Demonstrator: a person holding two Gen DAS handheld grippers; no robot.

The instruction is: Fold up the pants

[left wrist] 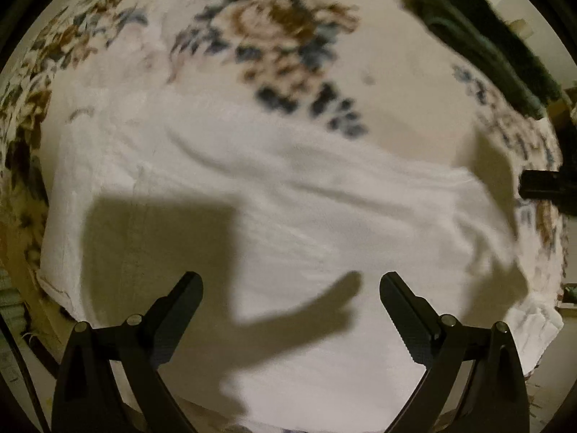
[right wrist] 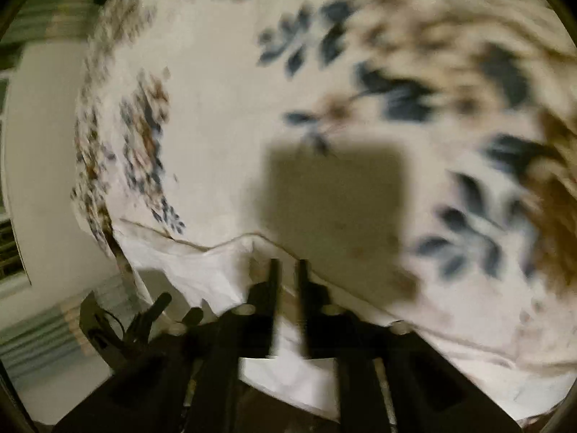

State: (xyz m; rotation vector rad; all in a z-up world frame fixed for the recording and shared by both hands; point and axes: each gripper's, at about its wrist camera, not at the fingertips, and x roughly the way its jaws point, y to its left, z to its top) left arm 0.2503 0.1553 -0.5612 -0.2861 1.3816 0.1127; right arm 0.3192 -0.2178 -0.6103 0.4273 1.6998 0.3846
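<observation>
While the left gripper (left wrist: 291,288) hangs spread wide over the white pants (left wrist: 274,216) on the flowered blanket (left wrist: 288,25), the right gripper (right wrist: 287,270), nearly closed at their six-o'clock edge, may lose that thin hem; grip unclear.

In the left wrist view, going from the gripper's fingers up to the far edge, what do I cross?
Left gripper fingers, standing wide apart → white pants spread flat → floral bedspread → dark green cloth at the far right.
</observation>
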